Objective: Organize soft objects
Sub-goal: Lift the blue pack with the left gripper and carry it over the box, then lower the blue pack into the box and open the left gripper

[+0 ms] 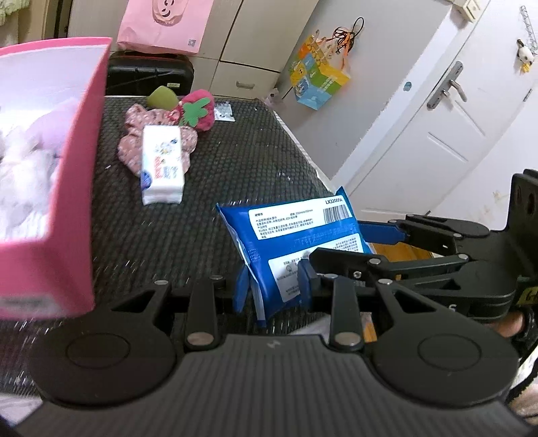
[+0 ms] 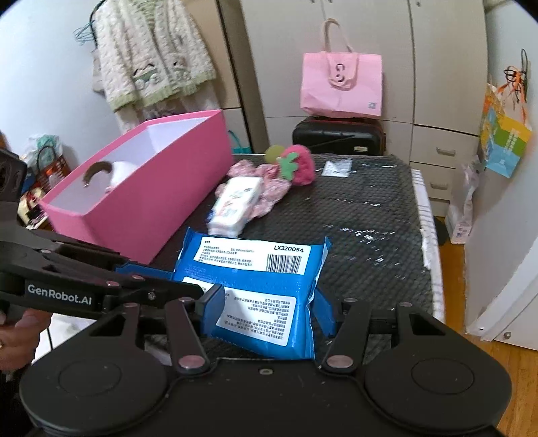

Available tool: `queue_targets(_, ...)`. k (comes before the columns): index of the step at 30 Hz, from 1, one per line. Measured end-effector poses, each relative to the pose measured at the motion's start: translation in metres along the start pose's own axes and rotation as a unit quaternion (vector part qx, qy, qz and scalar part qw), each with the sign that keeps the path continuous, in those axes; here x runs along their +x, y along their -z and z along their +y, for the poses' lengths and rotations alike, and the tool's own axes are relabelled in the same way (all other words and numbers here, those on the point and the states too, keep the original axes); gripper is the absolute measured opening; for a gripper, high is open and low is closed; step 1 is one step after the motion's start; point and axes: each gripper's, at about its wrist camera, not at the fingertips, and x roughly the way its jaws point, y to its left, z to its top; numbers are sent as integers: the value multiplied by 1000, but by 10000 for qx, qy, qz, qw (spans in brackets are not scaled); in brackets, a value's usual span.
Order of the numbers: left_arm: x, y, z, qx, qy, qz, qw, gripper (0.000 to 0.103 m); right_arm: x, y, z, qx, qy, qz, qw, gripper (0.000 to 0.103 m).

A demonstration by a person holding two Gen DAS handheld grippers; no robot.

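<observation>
A blue wipes pack (image 1: pixel 296 242) (image 2: pixel 255 289) with white labels is held above the black mesh table (image 1: pixel 218 161) (image 2: pixel 370 215). Both grippers are shut on it: my left gripper (image 1: pixel 272 289) pinches its lower end, and my right gripper (image 2: pixel 272 312) clamps it from both sides. The right gripper also shows in the left wrist view (image 1: pixel 349 245), and the left gripper in the right wrist view (image 2: pixel 161 279). A pink box (image 1: pixel 67 188) (image 2: pixel 144 181) with soft toys inside stands to the left. A white tissue pack (image 1: pixel 163 164) (image 2: pixel 235 201) lies on pink floral cloth (image 1: pixel 134 137) (image 2: pixel 269 191), beside a strawberry plush (image 1: pixel 198 109) (image 2: pixel 297 164).
A small clear packet (image 1: pixel 223 111) (image 2: pixel 336 167) lies at the table's far side. A black case (image 1: pixel 148 72) (image 2: pixel 338 136) with a pink bag (image 1: pixel 164 25) (image 2: pixel 341 84) stands behind. A white door (image 1: pixel 437 111) and the table's right edge (image 2: pixel 427 232) lie to the right.
</observation>
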Motion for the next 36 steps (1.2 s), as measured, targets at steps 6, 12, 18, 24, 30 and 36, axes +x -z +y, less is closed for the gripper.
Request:
queue_targets(6,-46,22,9,64,92,-37,9999,29,-19,7,34,-146,-270,25,9995,63)
queue_targets(12,-91,40,22,132,56,-152,9998,29,-32,7,71,-386,-626,77,9973,62)
queue_targets(18,-138,52,31,312,-274,-565,9975,29,-41,-2,108,-705,-889,-12,9935,50)
queue_targets(24,-172,50,36,515,-640,-871,9928,29,-42,-19,133,-942,-1163,-61,9887,44)
queue_targets(30,-189,38,42,540,-797,-1055,9897,29,-39,-43,151,-1129,-1207,-144,9861,46)
queue_targets(36,-201,27,43,790,-946,-1360,9830,30,-35,-67,163,-1291,-1129,-320,9847,47)
